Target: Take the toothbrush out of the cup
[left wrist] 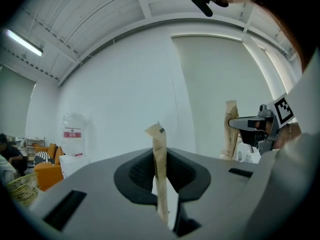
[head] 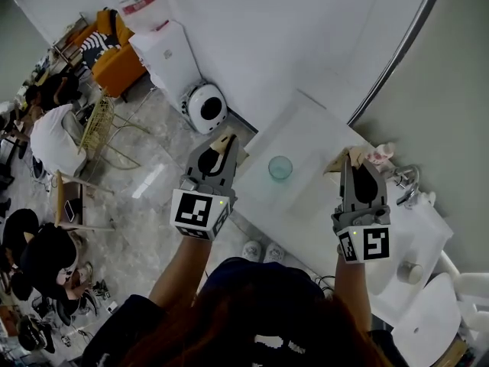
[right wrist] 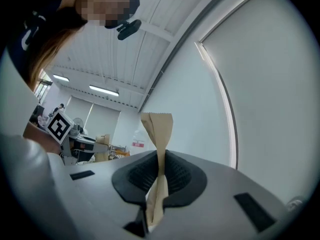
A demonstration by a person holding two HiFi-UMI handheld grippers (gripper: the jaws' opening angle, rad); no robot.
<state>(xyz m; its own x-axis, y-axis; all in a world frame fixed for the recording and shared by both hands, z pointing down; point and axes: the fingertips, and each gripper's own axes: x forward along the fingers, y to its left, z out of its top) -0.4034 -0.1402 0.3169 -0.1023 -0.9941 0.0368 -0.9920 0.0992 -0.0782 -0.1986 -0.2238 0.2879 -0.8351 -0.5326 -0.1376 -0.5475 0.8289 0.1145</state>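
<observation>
Two grippers hang over the white counter (head: pixel 302 132) at centre right. The left gripper (head: pixel 222 142) is pinched tight on a brown paper strip (left wrist: pixel 159 154), the right gripper (head: pixel 356 159) on a second strip (right wrist: pixel 159 134). Between them stands the green cup (head: pixel 280 167), with no toothbrush visible inside. One gripper should probably drop its paper before reaching in. The red label (head: pixel 138 7) at upper left is unreadable.

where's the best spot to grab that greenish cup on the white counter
I'd take the cup by its rim from straight above, pinching the wall inside and outside. It stands upright on the white counter, round mouth open upward, with nothing close beside it to get in the way.
</observation>
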